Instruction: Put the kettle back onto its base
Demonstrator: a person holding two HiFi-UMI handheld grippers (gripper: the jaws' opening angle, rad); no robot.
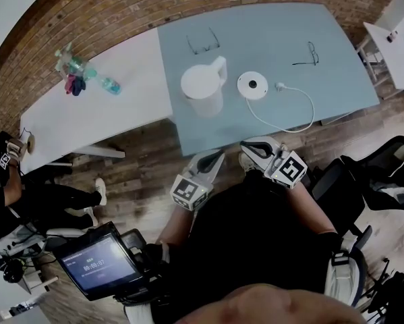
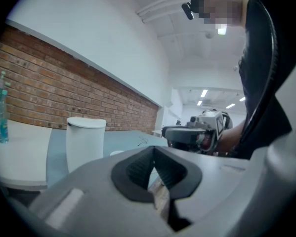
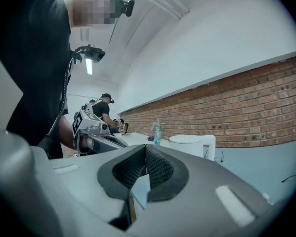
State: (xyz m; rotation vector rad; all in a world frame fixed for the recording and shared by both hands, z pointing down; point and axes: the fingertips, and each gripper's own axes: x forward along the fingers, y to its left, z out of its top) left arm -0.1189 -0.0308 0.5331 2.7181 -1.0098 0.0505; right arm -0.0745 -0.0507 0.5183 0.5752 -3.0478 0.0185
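White plastic kettle (image 1: 203, 90), lid shut so its contents cannot be seen, stands upright on the blue-grey table (image 1: 336, 52) with its handle toward 1 o'clock in the head view. Round white base (image 1: 253, 85) lies just beside the kettle at 3 o'clock, apart from it, nothing on it; its white cord (image 1: 293, 117) loops off toward 4 o'clock. Pair of spectacles (image 1: 203, 44) at the kettle's 12 o'clock, near the brick wall. Clear blue-green bottles (image 1: 70, 63) lie at 10 o'clock on the adjoining white table (image 1: 121, 110); their fill cannot be told. Left gripper (image 1: 217, 156) and right gripper (image 1: 250, 146) are held side by side at the kettle's 6 o'clock, off the table's near edge. Each gripper view shows its ribbed pads meeting tip to tip with nothing between them, the kettle standing well apart beyond.
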